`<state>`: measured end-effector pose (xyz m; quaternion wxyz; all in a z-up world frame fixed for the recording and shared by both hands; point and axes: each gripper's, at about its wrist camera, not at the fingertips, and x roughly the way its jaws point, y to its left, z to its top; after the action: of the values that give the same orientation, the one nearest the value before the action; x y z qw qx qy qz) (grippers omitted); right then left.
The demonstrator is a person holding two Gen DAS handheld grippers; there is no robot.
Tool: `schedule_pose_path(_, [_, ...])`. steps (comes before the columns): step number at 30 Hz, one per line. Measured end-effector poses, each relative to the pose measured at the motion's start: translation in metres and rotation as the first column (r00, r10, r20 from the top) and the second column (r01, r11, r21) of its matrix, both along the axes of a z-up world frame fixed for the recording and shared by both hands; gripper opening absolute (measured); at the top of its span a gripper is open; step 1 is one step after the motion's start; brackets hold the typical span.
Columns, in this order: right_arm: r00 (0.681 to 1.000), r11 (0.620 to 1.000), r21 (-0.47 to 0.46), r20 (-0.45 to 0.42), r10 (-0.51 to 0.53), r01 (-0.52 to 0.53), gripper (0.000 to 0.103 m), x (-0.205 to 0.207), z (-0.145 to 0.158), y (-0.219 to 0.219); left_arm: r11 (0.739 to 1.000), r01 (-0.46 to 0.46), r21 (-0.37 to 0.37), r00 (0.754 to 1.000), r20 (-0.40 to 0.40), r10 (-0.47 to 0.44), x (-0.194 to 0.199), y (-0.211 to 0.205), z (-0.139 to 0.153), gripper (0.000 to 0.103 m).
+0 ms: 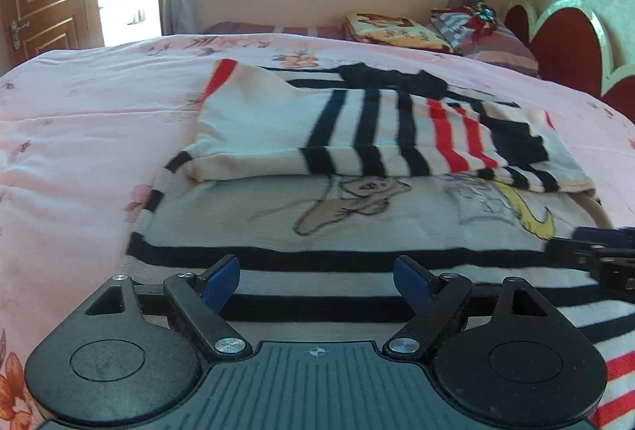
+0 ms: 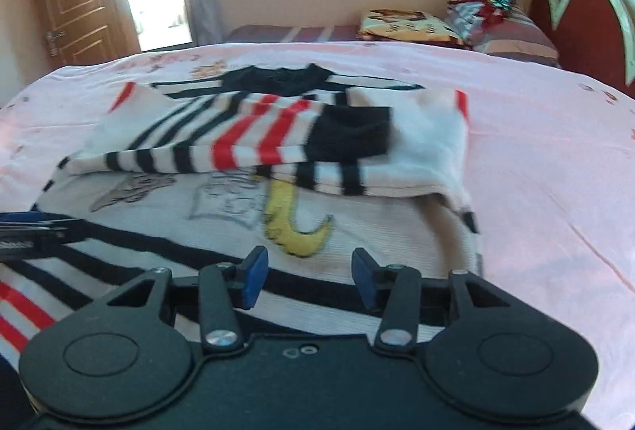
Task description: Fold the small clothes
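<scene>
Left wrist view: the left gripper (image 1: 316, 281) hovers over the near hem of a striped sweater (image 1: 357, 215) spread on a pink bedspread (image 1: 79, 120), sleeves crossed over its chest, fingers wide apart and empty. The right gripper (image 2: 310, 281), to its right, is likewise spread and holding nothing.

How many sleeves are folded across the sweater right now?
2. The left sleeve and the right sleeve both lie folded inward across the sweater, overlapping at the middle. Neither gripper holds either.
</scene>
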<state>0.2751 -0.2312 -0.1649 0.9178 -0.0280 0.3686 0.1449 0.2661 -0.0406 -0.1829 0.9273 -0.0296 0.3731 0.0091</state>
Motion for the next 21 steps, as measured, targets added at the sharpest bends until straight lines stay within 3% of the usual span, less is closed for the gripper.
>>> schedule_pose_path(3, [0.996,0.996,-0.003,-0.031,0.085,-0.086,0.038,-0.006,-0.008,0.032,0.999,0.01,0.034,1.0,-0.025,-0.009,-0.008,-0.011,-0.009,0.084])
schedule_pose_path(6, [0.993,0.989,-0.089,-0.018,0.114,-0.115,0.037,-0.019,-0.02,0.042,0.997,0.022,0.073,1.0,-0.009,-0.021,-0.023,0.001,-0.014,0.084])
schedule_pose_path(14, [0.997,0.98,-0.186,0.039,-0.062,0.068,0.04,-0.051,-0.023,-0.021,0.999,-0.018,0.049,1.0,-0.014,0.018,-0.056,0.064,-0.02,0.096])
schedule_pose_path(17, [0.99,0.969,-0.205,0.026,-0.138,0.141,0.04,-0.059,-0.017,-0.015,0.999,-0.002,0.048,1.0,-0.018,0.003,-0.064,0.066,-0.015,0.096])
schedule_pose_path(21, [0.992,0.986,-0.11,0.036,-0.124,0.128,0.037,-0.082,0.0,0.016,0.998,0.069,-0.001,0.997,0.038,-0.069,-0.08,0.054,0.004,0.095])
